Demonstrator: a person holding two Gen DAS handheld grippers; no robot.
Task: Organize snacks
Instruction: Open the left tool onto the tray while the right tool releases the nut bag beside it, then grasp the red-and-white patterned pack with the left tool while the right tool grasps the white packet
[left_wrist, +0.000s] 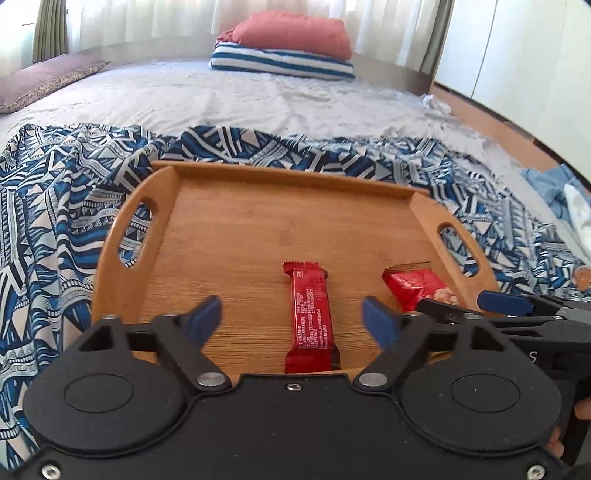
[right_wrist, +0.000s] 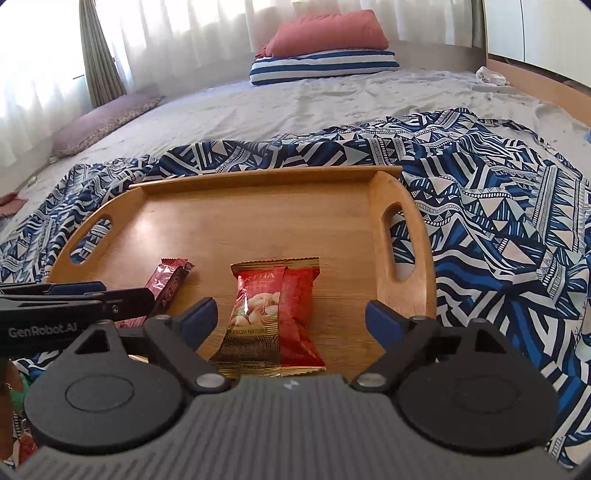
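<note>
A wooden tray (left_wrist: 258, 218) with handle slots lies on a blue patterned cloth on the bed; it also shows in the right wrist view (right_wrist: 258, 221). A red snack bar (left_wrist: 310, 314) lies on the tray's near part, between the fingers of my open, empty left gripper (left_wrist: 295, 321). A red and gold nut packet (right_wrist: 273, 317) lies to its right on the tray, in front of my open, empty right gripper (right_wrist: 291, 321). The packet shows partly in the left wrist view (left_wrist: 413, 288), and the bar in the right wrist view (right_wrist: 170, 284). The grippers are side by side.
The blue patterned cloth (left_wrist: 55, 221) spreads around the tray. A red cushion on a striped pillow (left_wrist: 288, 48) sits at the far end of the bed, a purple pillow (left_wrist: 40, 85) at far left. A wooden bed edge (left_wrist: 491, 125) runs along the right.
</note>
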